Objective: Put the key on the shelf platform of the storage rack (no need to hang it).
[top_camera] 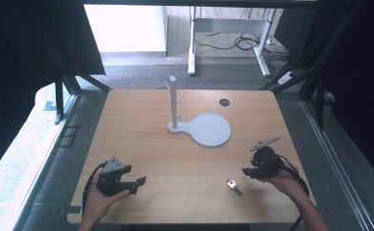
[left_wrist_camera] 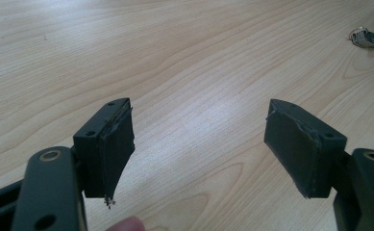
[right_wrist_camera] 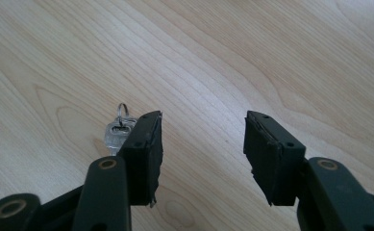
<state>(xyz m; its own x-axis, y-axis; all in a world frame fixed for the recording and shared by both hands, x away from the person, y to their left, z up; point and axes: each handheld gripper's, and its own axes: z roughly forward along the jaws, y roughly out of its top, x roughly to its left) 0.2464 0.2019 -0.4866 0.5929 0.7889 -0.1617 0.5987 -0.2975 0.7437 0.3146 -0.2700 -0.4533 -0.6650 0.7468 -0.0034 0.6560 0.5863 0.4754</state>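
While a person holds a two-jaw gripper in each hand low over a pale wooden table (top_camera: pixel 141 120), a small silver key (top_camera: pixel 233 186) on a ring lies flat near the front edge, just beside the right gripper (top_camera: pixel 248 172). From the right gripper view, the key (right_wrist_camera: pixel 117 131) sits partly behind one black jaw; the jaws stand apart with bare wood between them, holding nothing. The left gripper (top_camera: pixel 137 184) hovers well apart from the key, jaws spread wide and empty, and its own view shows the key (left_wrist_camera: pixel 368 39) far off at the upper edge. Farther back stands a grey peg stand (top_camera: pixel 175 103) on a rounded base. Likely risks: the key lies outside the jaw gap, so closing now would probably grasp nothing or nudge it away; being thin and flat, it may slip or skate across the smooth wood.
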